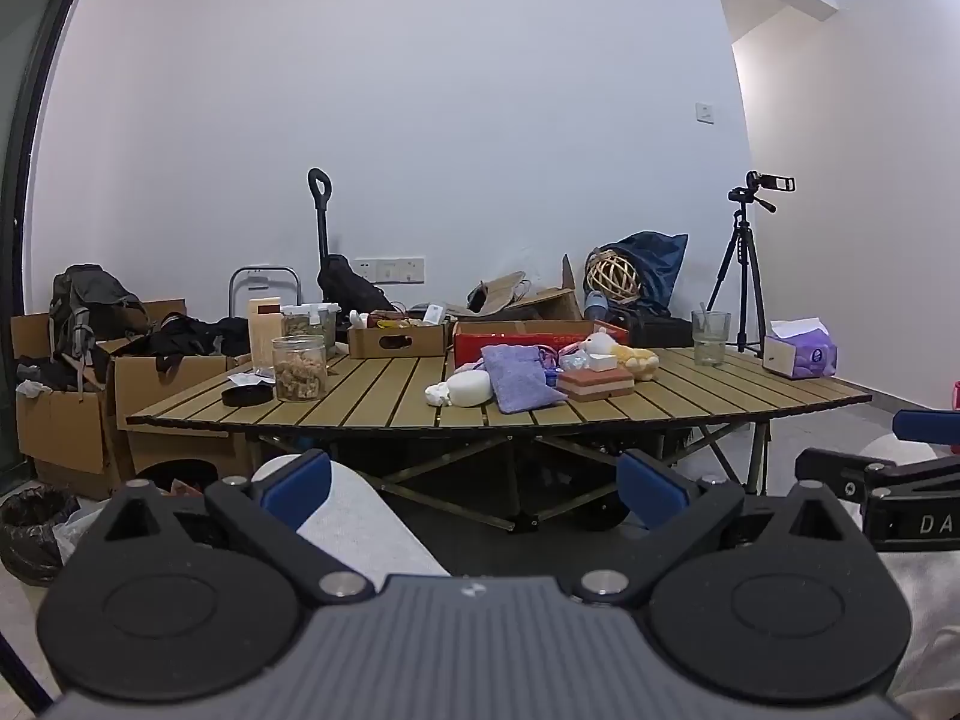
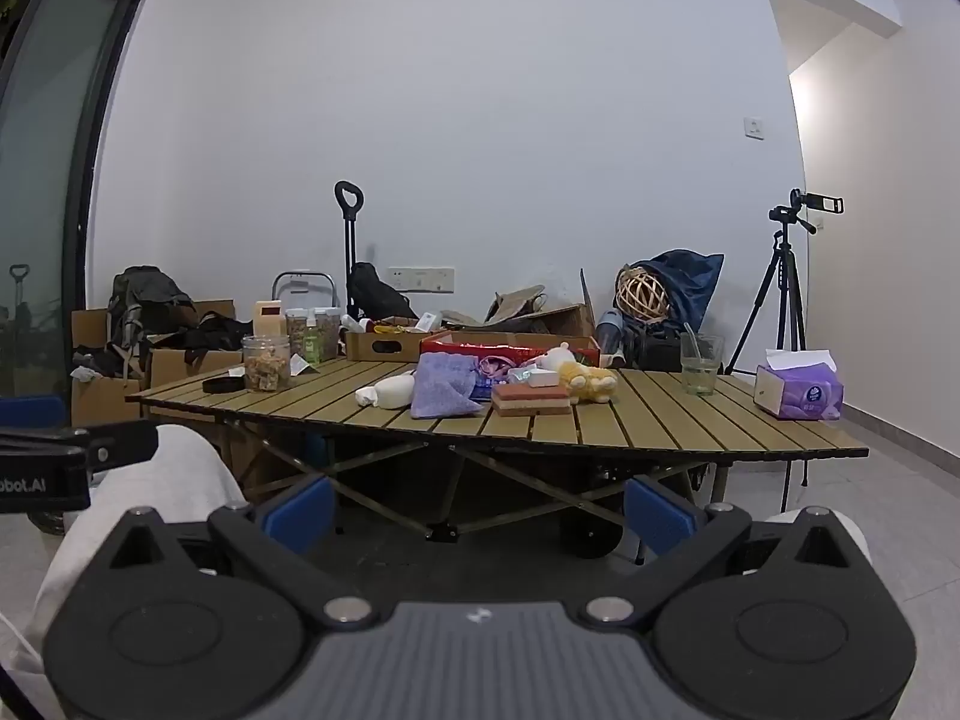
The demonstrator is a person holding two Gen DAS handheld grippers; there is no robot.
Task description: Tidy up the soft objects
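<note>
Not started; I hold left gripper (image 1: 474,489) and right gripper (image 2: 480,513) low before table (image 1: 720,399), both spread wide, empty; soft pile mid-table: purple pouch (image 1: 519,378), white roll (image 1: 462,390), yellow plush (image 1: 636,357); next: reach forward, pick one, I judge.

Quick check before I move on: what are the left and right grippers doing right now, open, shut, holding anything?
Left gripper: open wide, nothing between the jaws, short of the table.
Right gripper: open wide, empty, also short of the table.
</note>
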